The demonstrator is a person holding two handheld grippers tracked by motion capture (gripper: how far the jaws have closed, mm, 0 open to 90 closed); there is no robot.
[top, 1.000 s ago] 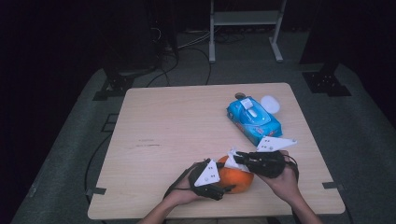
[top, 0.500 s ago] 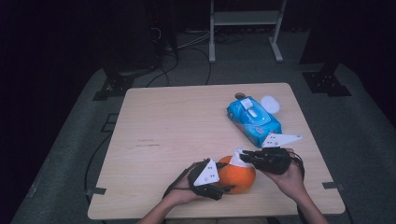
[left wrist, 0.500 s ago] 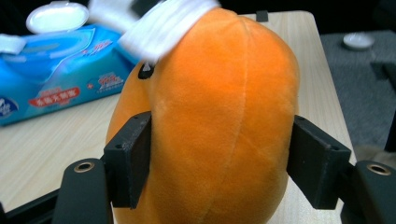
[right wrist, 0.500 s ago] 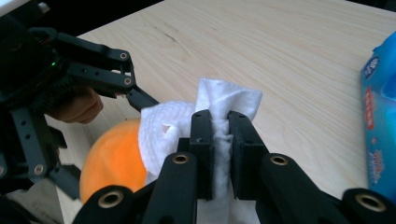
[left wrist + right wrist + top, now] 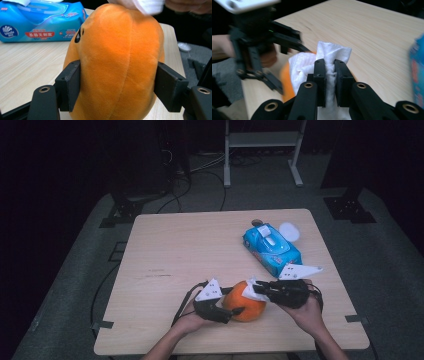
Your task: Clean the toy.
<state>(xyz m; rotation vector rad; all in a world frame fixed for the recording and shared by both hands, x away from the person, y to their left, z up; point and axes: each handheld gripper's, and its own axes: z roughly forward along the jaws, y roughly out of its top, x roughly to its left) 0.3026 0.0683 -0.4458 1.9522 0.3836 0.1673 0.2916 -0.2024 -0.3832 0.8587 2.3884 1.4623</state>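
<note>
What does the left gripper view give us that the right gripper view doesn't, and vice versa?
Left gripper view: the left gripper clamps the orange plush toy by both flanks, and the label on the blue wipes pack can be read.

Right gripper view: the right gripper is pinched shut on the white wipe, and the left gripper's body sits blurred at upper left.

Both: the plush toy, the wipe against it, the wipes pack and the wooden table.
</note>
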